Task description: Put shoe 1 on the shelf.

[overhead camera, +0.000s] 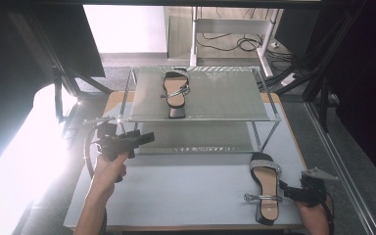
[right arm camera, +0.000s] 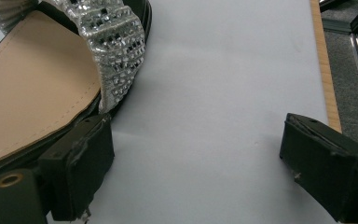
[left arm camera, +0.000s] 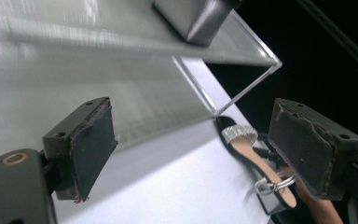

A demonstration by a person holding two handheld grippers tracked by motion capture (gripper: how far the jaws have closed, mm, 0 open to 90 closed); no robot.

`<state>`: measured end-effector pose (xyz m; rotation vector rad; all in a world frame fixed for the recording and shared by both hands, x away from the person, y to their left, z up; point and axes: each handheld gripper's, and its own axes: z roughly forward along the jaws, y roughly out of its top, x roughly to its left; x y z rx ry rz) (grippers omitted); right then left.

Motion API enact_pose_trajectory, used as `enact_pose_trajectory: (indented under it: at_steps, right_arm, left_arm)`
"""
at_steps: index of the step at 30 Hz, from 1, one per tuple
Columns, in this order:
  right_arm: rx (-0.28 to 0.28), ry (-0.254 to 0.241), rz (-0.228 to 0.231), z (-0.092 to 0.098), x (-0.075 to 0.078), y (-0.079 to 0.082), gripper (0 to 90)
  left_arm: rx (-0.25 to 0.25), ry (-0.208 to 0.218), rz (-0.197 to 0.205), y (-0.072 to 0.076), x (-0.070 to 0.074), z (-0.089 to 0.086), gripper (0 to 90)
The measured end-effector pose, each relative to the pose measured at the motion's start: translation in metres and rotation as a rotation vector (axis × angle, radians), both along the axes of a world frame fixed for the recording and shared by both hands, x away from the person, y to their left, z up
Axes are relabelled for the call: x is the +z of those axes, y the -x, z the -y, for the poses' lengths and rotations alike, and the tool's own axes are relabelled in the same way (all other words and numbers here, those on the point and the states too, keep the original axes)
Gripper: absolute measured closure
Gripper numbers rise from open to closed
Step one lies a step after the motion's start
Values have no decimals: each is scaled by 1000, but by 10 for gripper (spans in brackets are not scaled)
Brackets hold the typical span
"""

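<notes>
The sandal (right arm camera: pixel 37 88) runs off the frame's top and left — heel unseen.

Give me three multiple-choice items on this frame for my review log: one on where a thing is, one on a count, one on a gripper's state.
1. Where is the sandal farther from the person?
A. on the rack's top shelf
B. on the rack's lower shelf
C. on the floor

2. How many sandals are in the high view?
A. one
B. two
C. four

3. How does the right gripper stand?
A. shut on the sandal's strap
B. open, beside the near sandal
C. shut on nothing

Answers:
1 A: it lies on the top shelf.
2 B: one on the rack, one near sandal on the table.
3 B: its jaws stand apart, with bare table between them.
</notes>
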<state>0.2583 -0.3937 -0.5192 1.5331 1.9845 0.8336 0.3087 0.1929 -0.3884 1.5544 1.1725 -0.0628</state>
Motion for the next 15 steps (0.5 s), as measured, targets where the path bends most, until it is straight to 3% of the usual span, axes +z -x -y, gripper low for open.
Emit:
enact_pose_trajectory:
  at_steps: [8,15]
  right_arm:
    - [-1,-1,-1,0,0,0,96]
    - [-1,0,0,0,0,0,96]
  left_arm:
    - [-10,-41,-12,10,-34,12,90]
    - [-2,-110,-14,14,-65,20,37]
